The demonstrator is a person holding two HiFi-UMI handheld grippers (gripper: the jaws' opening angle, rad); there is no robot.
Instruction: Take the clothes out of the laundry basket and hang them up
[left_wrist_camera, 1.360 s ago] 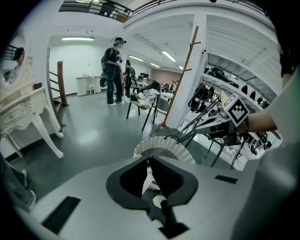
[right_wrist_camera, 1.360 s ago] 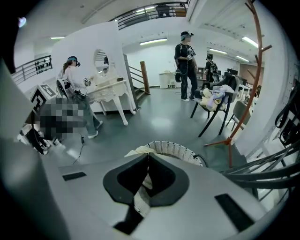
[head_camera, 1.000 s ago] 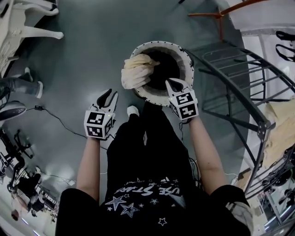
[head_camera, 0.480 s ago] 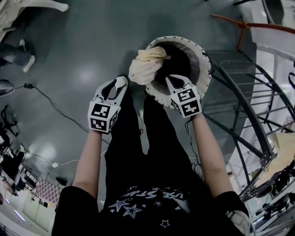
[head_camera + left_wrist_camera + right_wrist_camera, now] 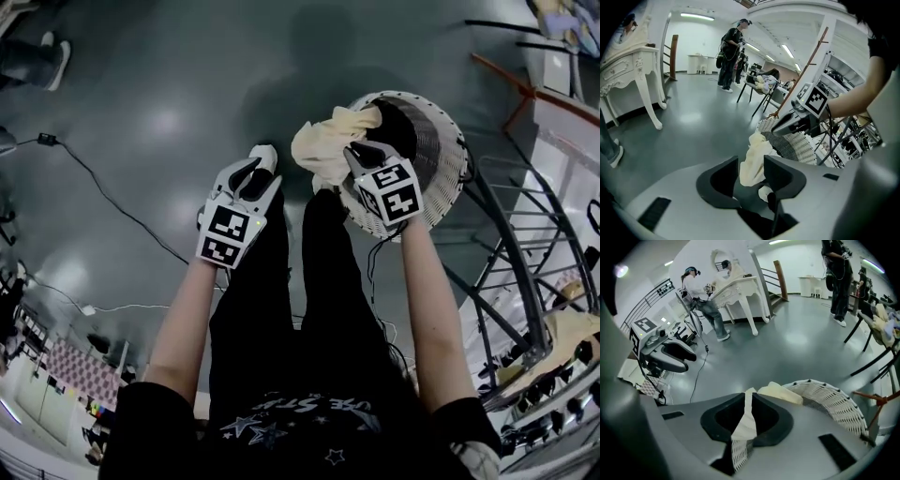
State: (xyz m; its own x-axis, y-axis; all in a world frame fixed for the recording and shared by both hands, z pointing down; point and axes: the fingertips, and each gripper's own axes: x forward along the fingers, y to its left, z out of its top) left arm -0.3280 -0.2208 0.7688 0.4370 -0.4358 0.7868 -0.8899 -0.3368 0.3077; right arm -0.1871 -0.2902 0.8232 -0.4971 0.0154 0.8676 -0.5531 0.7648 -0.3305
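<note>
A cream cloth (image 5: 323, 150) hangs over the near rim of the white woven laundry basket (image 5: 441, 178). My right gripper (image 5: 361, 152) is right at the cloth on the rim. Its jaws have just been opening and stand a narrow slit apart. In the right gripper view (image 5: 749, 395) the cloth (image 5: 780, 392) and the basket (image 5: 829, 399) show through that slit, and I cannot tell whether anything is pinched. My left gripper (image 5: 253, 173) hangs left of the cloth, apart from it. Its jaws have just been opening too and hold nothing (image 5: 751, 159); the cloth (image 5: 757, 147) lies beyond them.
A metal drying rack (image 5: 525, 272) stands to the right of the basket. A black cable (image 5: 112, 202) runs over the grey floor at the left. A white ornate table (image 5: 628, 70), a chair with clothes (image 5: 761, 84) and other people (image 5: 731, 51) are farther off.
Both grippers have come closer to the basket's near rim. The left jaws have spread wider. The right gripper has reached the draped cloth and its jaws have parted slightly.
</note>
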